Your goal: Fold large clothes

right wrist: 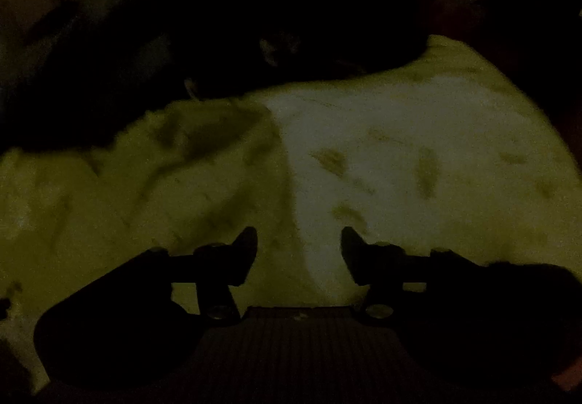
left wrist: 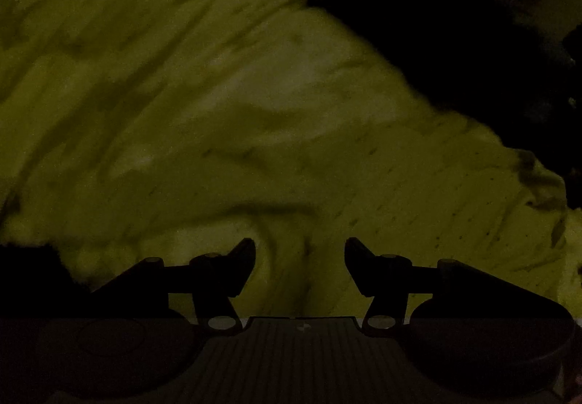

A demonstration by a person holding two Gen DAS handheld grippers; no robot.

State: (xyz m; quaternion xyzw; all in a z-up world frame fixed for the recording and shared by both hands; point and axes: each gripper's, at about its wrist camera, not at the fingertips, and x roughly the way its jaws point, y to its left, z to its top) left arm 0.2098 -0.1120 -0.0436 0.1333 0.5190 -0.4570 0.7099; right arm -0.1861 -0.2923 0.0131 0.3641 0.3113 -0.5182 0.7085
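Very dim light. Left hand-held gripper: jaws spread wide, nothing between them; cloth lies just ahead and beneath, wrinkled, running far up and left. Right hand-held gripper: jaws apart, empty, hanging over the same cloth where a paler panel meets a creased one. We cannot tell whether either fingertip touches fabric. We judge we are between grasps: best to pick an edge or corner, pinch a single layer on both sides, lift evenly. Beyond the cloth, a dark heap, unreadable.
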